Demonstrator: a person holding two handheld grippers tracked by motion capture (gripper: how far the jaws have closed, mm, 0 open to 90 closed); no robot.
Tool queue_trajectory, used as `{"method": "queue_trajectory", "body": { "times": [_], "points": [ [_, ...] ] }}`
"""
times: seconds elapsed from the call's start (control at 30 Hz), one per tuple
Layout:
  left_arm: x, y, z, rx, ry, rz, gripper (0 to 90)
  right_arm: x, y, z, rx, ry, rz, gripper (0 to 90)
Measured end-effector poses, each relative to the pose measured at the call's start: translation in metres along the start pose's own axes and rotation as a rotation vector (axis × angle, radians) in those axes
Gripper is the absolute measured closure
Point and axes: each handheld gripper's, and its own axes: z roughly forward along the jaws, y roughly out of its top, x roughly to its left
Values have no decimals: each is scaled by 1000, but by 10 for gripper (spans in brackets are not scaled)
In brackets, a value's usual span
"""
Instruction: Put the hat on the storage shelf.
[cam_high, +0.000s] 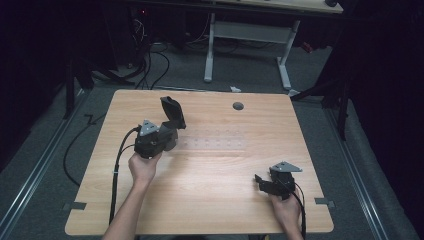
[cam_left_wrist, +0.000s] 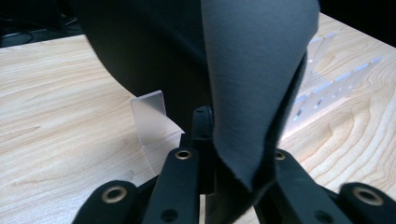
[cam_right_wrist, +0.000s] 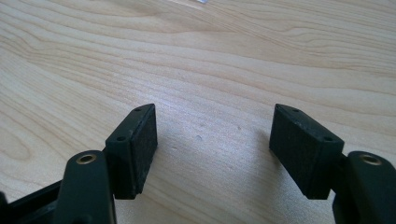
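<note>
Felt piece (cam_left_wrist: 252, 70), dark grey, is pinched in the left gripper (cam_high: 167, 131) and held upright above the bench (cam_high: 210, 200), just over a clear plastic rack (cam_left_wrist: 152, 116) ahead of it. Right gripper (cam_right_wrist: 212, 149) rests spread and empty, well apart. Judged step: carrying; next, lowering squarely, with open bench on all sides.

From above my side I look forward and down on the whole table (cam_high: 210, 200), while both gripper cameras skim that wood closely, the left one probably facing a dark cloth (cam_left_wrist: 252, 70).
</note>
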Motion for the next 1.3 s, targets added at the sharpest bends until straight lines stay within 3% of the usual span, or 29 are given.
{"method": "queue_trajectory", "body": {
  "times": [0.17,0.37,0.57,1.0,1.3],
  "points": [
    [-2,2,-4,-5,-8,-1,780,0,0,0,0,0,0,325],
    [-3,7,-10,-19,-12,-10,645,0,0,0,0,0,1,325],
    [-3,12,-17,-27,-10,-6,566,0,0,0,0,0,2,325],
    [-4,27,-40,-44,-27,-45,483,0,0,0,0,-2,3,326],
    [8,30,-61,-75,-22,-103,473,0,0,0,0,-2,3,326]
  ]
}}
